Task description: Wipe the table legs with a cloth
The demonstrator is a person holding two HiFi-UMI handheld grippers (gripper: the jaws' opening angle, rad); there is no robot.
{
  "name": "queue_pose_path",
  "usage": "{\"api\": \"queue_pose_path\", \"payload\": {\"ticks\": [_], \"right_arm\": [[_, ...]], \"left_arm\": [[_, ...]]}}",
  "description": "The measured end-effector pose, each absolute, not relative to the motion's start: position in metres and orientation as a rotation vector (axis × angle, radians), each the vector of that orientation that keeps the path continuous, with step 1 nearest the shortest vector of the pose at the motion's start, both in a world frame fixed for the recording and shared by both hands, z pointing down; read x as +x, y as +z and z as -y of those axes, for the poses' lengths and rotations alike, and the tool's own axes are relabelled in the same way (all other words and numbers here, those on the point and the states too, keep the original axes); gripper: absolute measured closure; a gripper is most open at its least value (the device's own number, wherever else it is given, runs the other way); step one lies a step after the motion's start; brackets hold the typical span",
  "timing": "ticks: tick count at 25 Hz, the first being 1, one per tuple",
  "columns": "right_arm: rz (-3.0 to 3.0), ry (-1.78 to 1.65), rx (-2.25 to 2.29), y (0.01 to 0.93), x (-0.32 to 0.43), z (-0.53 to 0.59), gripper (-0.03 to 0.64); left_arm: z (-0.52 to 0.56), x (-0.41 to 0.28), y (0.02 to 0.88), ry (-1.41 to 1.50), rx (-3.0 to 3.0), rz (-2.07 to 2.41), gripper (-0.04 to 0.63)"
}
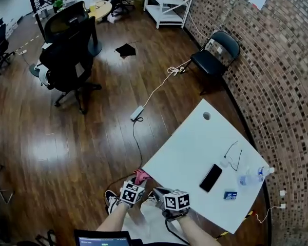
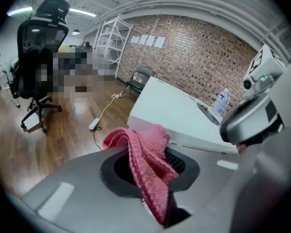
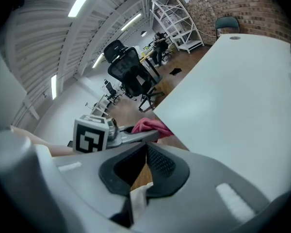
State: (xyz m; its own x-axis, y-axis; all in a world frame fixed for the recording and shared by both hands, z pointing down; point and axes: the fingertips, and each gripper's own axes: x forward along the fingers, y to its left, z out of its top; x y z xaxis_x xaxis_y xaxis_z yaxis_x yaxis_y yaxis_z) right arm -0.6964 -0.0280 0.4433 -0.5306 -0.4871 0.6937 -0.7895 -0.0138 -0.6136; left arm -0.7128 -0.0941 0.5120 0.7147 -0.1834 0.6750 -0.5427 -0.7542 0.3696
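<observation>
Cloth [image 2: 144,154], pink, is pinched in the left gripper [image 1: 134,188] at 6 o'clock in the head view, just beside the near corner of the white table [image 1: 192,147]. Right gripper [image 3: 145,152] clenched on nothing, alongside at 5 o'clock. Legs not visible; hidden beneath the top.

Judged step: approach, wiping not begun. Next move calls for dropping below the tabletop edge to the corner leg.

Open floor from 9 to 12 o'clock. Black cable [image 1: 137,145] trails near the corner. Brick wall [image 1: 277,96] hems in 3 o'clock.

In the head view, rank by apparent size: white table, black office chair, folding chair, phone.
Largest to smallest:
white table
black office chair
folding chair
phone
The chairs stand farther off, which shrinks them.
</observation>
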Motion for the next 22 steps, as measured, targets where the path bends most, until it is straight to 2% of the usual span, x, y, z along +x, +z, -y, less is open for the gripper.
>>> {"api": "queue_pose_path", "payload": {"ticks": [1, 2, 3, 5, 8, 11, 14, 15, 16, 17, 18, 20, 22], "right_arm": [[1.985, 1.581, 1.335, 0.446, -0.704, 0.038, 0.595], [1.978, 1.608, 1.321, 0.450, -0.713, 0.046, 0.514], [1.968, 1.641, 1.304, 0.453, -0.722, 0.053, 0.465], [1.964, 1.723, 1.276, 0.458, -0.744, 0.067, 0.406], [2.037, 1.885, 1.190, 0.453, -0.787, 0.087, 0.355], [2.128, 2.026, 1.053, 0.443, -0.830, 0.103, 0.332], [2.178, 2.139, 0.933, 0.435, -0.864, 0.114, 0.268], [2.203, 2.183, 0.865, 0.430, -0.877, 0.115, 0.216], [2.241, 2.227, 0.770, 0.421, -0.890, 0.116, 0.125], [2.294, 2.261, 0.668, 0.409, -0.900, 0.117, 0.103], [2.349, 2.280, 0.599, 0.396, -0.906, 0.119, 0.140], [2.402, 2.260, 0.662, 0.384, -0.901, 0.129, 0.280], [2.385, 2.185, 0.808, 0.383, -0.890, 0.135, 0.329]], "left_arm": [[0.097, -0.722, 0.510, 0.853, 2.399, 0.527, 0.525], [0.099, -0.731, 0.507, 0.869, 2.452, 0.492, 0.525], [0.099, -0.741, 0.504, 0.888, 2.511, 0.443, 0.525], [0.096, -0.760, 0.492, 0.903, 2.622, 0.317, 0.525], [0.086, -0.790, 0.469, 0.855, 2.718, 0.102, 0.523], [0.089, -0.823, 0.444, 0.775, 2.745, -0.039, 0.523], [0.093, -0.849, 0.419, 0.714, 2.780, -0.173, 0.524], [0.090, -0.853, 0.405, 0.668, 2.785, -0.245, 0.524], [0.086, -0.854, 0.391, 0.626, 2.787, -0.321, 0.523], [0.084, -0.855, 0.381, 0.608, 2.790, -0.384, 0.523], [0.085, -0.856, 0.376, 0.617, 2.796, -0.414, 0.523], [0.100, -0.860, 0.379, 0.675, 2.796, -0.375, 0.524], [0.116, -0.862, 0.384, 0.701, 2.769, -0.321, 0.523]]}}
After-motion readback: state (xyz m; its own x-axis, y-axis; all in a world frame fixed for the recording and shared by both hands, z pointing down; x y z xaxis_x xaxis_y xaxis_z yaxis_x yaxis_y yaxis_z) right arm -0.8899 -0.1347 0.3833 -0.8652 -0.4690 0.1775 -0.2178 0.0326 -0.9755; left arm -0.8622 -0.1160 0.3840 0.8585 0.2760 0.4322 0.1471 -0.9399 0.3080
